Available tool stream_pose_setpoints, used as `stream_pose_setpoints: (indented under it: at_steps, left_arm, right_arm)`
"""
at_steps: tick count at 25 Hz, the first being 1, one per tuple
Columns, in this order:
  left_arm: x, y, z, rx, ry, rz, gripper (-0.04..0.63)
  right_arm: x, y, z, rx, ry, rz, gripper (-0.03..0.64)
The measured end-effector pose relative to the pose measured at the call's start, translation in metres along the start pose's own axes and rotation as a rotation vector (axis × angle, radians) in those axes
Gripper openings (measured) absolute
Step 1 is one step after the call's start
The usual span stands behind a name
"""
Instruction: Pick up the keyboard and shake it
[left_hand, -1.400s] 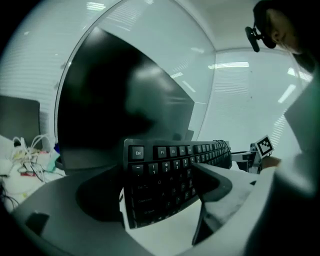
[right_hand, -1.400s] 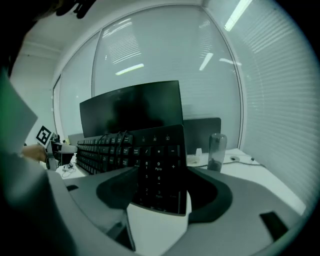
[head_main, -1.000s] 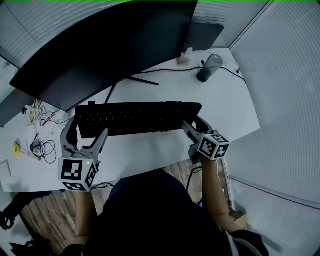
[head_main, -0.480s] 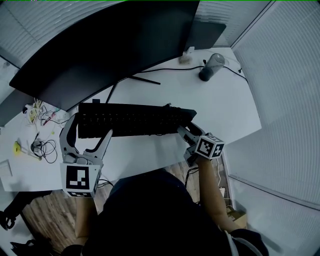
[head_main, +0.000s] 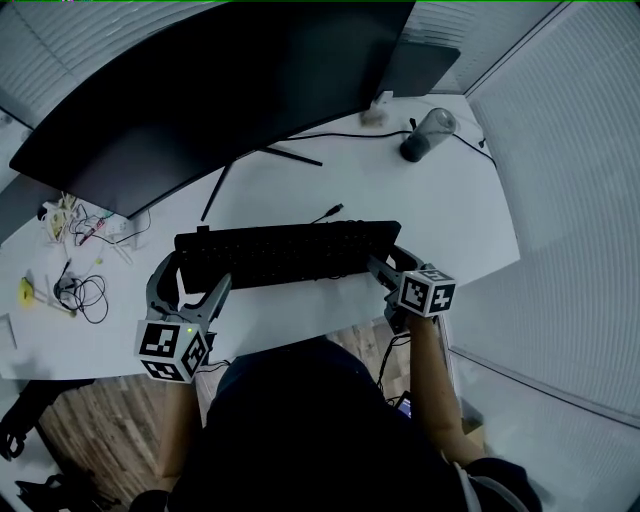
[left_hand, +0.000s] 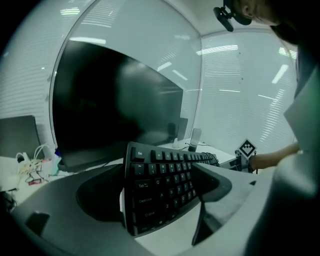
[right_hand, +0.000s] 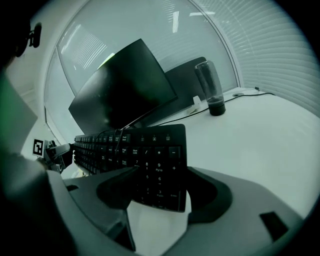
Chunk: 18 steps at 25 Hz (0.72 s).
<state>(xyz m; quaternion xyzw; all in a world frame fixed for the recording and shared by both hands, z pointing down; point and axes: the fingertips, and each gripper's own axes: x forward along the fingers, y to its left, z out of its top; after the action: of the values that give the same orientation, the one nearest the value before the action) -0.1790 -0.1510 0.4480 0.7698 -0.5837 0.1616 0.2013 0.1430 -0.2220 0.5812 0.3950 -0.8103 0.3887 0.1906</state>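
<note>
Black full-size plastic keyboard (head_main: 285, 253) is just in front of the big black curved monitor (head_main: 200, 90), running roughly parallel to the screen over the near part of the white desk (head_main: 440, 220); can't tell if it clears the desktop. Toward the monitor's left end, the left gripper (head_main: 195, 277) has its jaws partway closed & clamped on the keyboard's Esc/Tab end, while toward the monitor's right end the right gripper (head_main: 390, 262) is gripping the numpad end the same way, one jaw on each long edge. Dark cylindrical tumbler (head_main: 425, 133) stands upright just off the monitor's right end.
</note>
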Motion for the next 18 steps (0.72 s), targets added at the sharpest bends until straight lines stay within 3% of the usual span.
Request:
stream_pose_setpoints:
  at_steps: [11,18]
  left_arm:
    - [0.030,0.028,-0.115,-0.335,0.147,-0.018,0.414]
    - [0.059,0.054,-0.147,-0.472,0.221,0.001,0.414]
  right_arm:
    - [0.042,-0.018,-0.008,-0.167,0.245,-0.095,0.308]
    - [0.077,-0.023,0.001,-0.175,0.317,-0.143,0.308]
